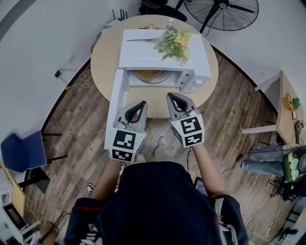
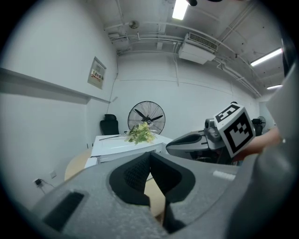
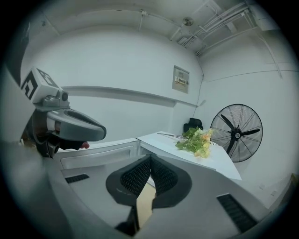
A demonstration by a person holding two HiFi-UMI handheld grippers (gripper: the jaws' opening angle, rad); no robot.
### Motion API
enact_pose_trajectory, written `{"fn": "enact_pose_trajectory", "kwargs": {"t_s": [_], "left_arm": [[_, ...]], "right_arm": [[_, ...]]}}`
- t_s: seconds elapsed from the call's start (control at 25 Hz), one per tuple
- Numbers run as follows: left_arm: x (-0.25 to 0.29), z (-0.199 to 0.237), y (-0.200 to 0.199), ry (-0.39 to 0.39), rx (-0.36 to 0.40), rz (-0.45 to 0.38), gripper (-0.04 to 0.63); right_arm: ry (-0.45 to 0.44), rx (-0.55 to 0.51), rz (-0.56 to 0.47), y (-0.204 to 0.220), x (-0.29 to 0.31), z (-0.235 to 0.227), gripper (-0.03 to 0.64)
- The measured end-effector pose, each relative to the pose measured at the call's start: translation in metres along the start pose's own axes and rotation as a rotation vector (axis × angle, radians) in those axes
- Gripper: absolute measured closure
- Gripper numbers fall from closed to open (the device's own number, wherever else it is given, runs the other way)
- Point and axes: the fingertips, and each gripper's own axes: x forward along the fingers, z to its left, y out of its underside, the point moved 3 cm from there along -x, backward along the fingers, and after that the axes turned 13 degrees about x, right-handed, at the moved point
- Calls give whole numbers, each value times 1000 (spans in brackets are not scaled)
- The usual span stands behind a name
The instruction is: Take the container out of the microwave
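Head view: from your head, steeply down; table [image 1: 103, 62] and microwave [image 1: 143, 52] sit in the upper half, close below you.
Left gripper view: rides your left gripper [image 1: 142, 103], low, nearly level, facing the microwave.
Right gripper view: rides your right gripper [image 1: 170, 96], likewise, just beside it.
Shared by all three: microwave, flowers [image 1: 174, 43], fan [image 1: 222, 12]. Each gripper view catches the other gripper.

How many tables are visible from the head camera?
2: the round table under the microwave, and a second table at the right edge, partly cut off. Others may be hidden.
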Motion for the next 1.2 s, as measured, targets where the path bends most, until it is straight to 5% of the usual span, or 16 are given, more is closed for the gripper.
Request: {"fn": "enact_pose_trajectory", "kwargs": {"t_s": [0.72,1.2], "left_arm": [[46,27,12,-252,-90,101,581],[50,18,34,-347,-145,186,581]], "right_arm": [[-286,-151,166,17,89,-35,609],[-408,-276,291,47,118,-36,609]]}}
